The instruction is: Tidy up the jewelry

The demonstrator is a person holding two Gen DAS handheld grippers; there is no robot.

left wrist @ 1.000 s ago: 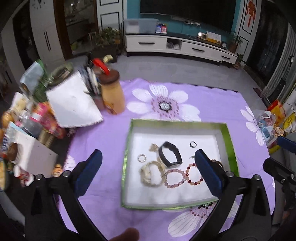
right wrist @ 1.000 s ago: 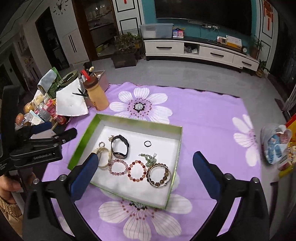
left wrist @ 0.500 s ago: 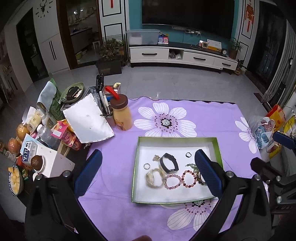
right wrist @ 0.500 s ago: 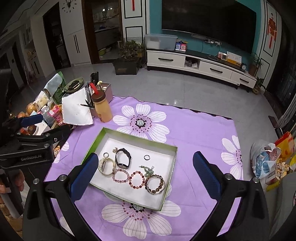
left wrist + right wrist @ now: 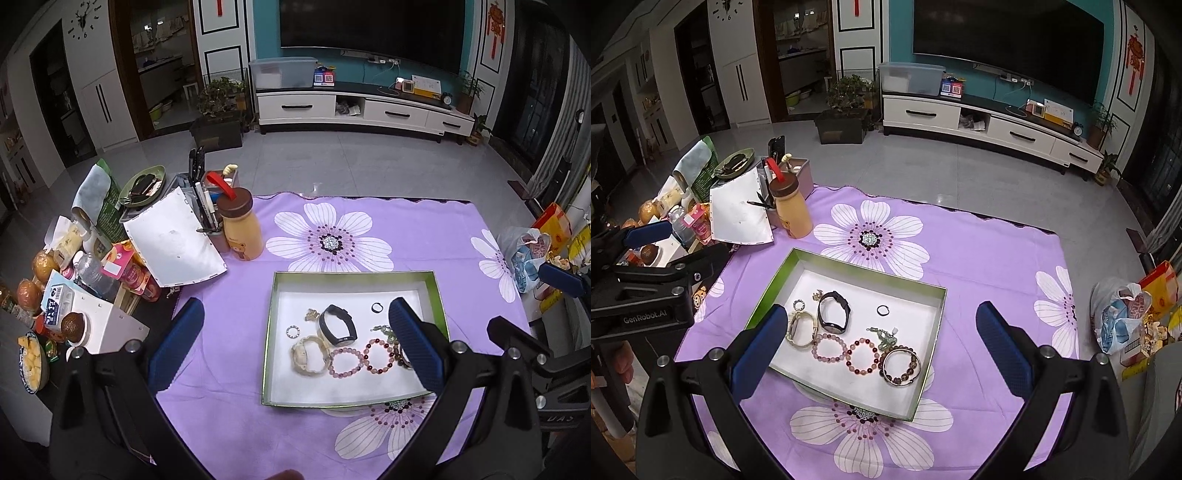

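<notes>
Jewelry lies gathered in a shallow green-rimmed tray [image 5: 925, 354] with a white floor, set on the purple flowered cloth [image 5: 990, 258] that covers the bench. Inside the tray, a black-strapped watch [image 5: 833, 309] sits toward the far left, with a small dark ring [image 5: 882, 310] well apart to its right. Along the near side runs a row: a pale cream bracelet [image 5: 802, 328], a pink beaded bracelet [image 5: 829, 348], a red-and-pink beaded bracelet [image 5: 863, 356], and a brown beaded bangle [image 5: 901, 366] at the right end. A green piece [image 5: 884, 336] rests just behind the bangle, perhaps a pendant, though it is too small to tell.

Both grippers hover above the bench with nothing between their fingers. The left gripper [image 5: 295, 349] has its blue-padded fingers spread wide, the tray between them. The right gripper [image 5: 879, 350] is likewise spread wide over the tray. A yellow bottle [image 5: 792, 214] with a brown cap stands beyond the tray's far left corner.
</notes>
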